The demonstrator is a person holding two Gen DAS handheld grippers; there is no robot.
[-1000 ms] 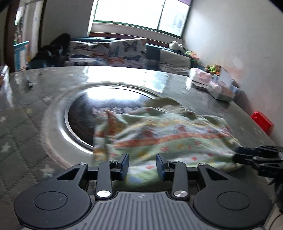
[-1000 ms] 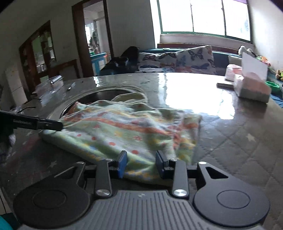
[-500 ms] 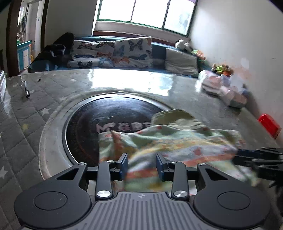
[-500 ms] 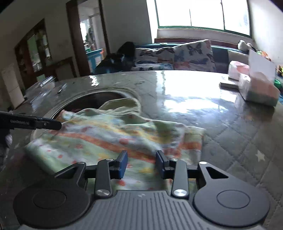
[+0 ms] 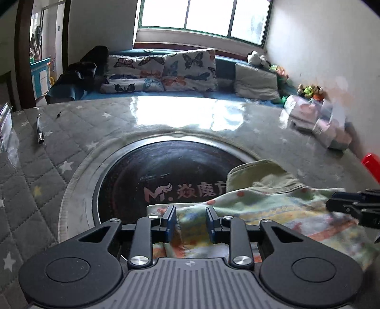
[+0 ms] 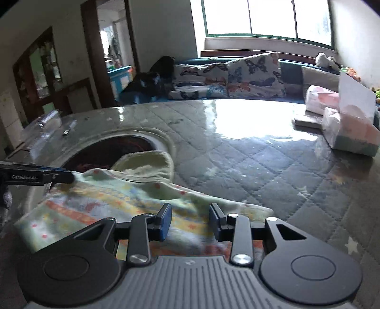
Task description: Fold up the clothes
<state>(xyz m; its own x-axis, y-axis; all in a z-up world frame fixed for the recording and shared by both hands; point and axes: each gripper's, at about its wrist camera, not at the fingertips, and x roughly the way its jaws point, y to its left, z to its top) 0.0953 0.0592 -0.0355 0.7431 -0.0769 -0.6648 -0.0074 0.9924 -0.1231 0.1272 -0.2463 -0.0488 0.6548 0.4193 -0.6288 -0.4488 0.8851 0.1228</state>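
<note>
Soft striped garment (image 5: 273, 214), seemingly rumpled, beneath both parted grippers.

You had a big window (image 5: 204, 16) blowing out the top of the frame, white walls (image 5: 320, 47) on the right, butterfly cushions (image 5: 163, 71) lined along the sofa, and a dark doorway (image 6: 111, 47) upper left.

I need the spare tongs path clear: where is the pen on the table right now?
In the left wrist view the pen lies at the far left of the quilted table, left of the round black cooktop and beside a clear plastic bag.
</note>
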